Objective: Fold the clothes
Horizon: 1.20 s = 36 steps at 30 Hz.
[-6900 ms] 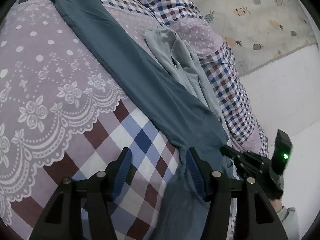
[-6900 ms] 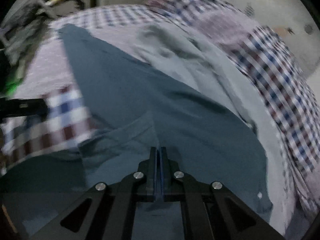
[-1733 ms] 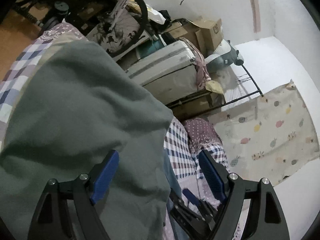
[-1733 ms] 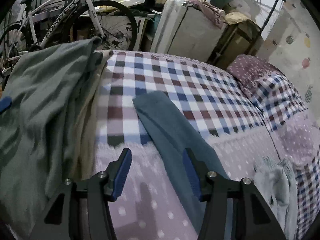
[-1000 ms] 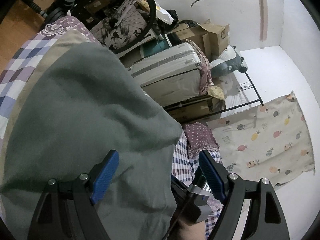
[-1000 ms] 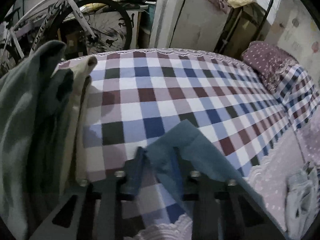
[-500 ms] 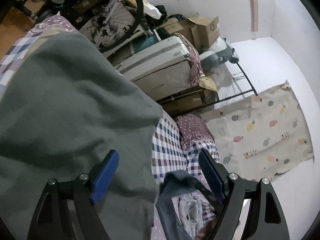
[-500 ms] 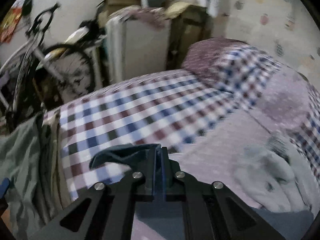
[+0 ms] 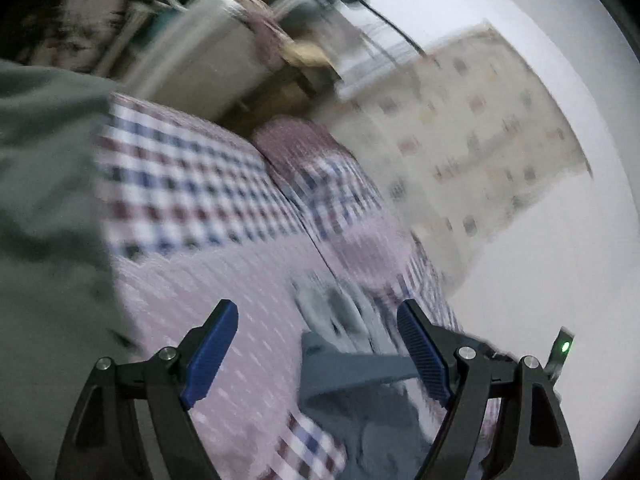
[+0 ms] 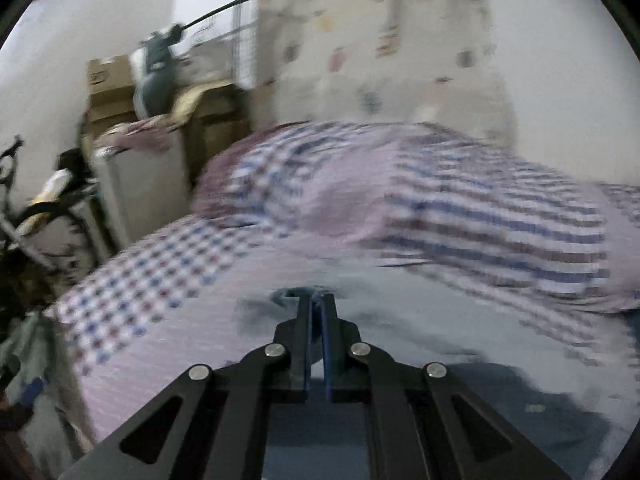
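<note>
Teal-blue trousers (image 9: 352, 372) are seen lying on the checked bedspread (image 9: 192, 184), near-right in the left wrist view. Their folded end is pinched betw. the clenched jaws of the right gripper (image 10: 315, 304). Left gripper (image 9: 320, 344) is held w/ jaws spread wide, nothing betw. them; trousers lie just beyond. Frames are blurred.

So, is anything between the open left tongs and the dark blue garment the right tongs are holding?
Nothing visible. The left tongs hang open above the bedspread, with the dark blue garment directly ahead, pinched by the right tongs. A pale grey garment lies just beyond it.
</note>
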Each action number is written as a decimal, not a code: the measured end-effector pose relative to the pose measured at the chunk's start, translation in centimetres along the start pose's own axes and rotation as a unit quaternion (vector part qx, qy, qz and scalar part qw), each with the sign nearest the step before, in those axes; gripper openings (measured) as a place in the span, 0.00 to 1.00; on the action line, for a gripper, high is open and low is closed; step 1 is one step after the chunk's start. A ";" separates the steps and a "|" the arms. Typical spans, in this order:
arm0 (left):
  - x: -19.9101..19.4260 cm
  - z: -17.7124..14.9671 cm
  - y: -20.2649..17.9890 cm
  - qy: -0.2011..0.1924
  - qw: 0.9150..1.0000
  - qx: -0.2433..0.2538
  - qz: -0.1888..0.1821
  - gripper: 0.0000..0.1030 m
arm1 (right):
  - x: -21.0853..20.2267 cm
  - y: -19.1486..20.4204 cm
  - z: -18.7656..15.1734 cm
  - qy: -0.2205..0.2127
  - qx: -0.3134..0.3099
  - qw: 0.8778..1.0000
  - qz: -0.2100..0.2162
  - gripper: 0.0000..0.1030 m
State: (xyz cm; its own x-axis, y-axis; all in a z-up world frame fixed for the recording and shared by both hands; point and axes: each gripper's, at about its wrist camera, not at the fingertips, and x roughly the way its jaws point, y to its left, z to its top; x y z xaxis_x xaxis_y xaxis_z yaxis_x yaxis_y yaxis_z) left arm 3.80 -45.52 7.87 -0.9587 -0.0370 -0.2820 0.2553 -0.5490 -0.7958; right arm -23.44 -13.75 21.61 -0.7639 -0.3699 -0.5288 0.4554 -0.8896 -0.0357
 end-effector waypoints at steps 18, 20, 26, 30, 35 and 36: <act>8.8 -14.2 -11.2 0.194 0.941 0.276 0.030 0.82 | -15.3 -31.6 -17.1 0.017 0.218 0.960 -0.177 0.02; 9.2 -15.4 -11.7 0.207 0.931 0.299 0.033 0.82 | -15.5 -33.5 -20.0 0.035 0.240 0.953 -0.181 0.02; 9.9 -18.0 -12.4 0.226 0.908 0.351 0.046 0.82 | -14.1 -36.9 -27.4 0.122 0.283 0.935 -0.172 0.06; 10.5 -20.4 -13.3 0.235 0.883 0.404 0.049 0.82 | -13.4 -38.4 -31.1 0.185 0.302 0.916 -0.187 0.13; 11.5 -22.1 -13.5 0.246 0.872 0.419 0.055 0.76 | -15.5 -39.9 -32.3 0.186 0.293 0.910 -0.227 0.47; 11.6 -22.4 -13.6 0.245 0.871 0.421 0.057 0.74 | -16.0 -40.1 -32.1 0.181 0.286 0.912 -0.234 0.47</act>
State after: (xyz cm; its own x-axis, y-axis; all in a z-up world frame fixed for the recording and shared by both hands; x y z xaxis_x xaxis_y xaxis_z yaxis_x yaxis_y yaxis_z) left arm -7.98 -19.83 3.41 -0.7120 0.1162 -0.6925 -0.0350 -0.9909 -0.1303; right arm -14.82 36.46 4.24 -0.5654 0.1057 -0.8180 -0.2728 -0.9599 0.0645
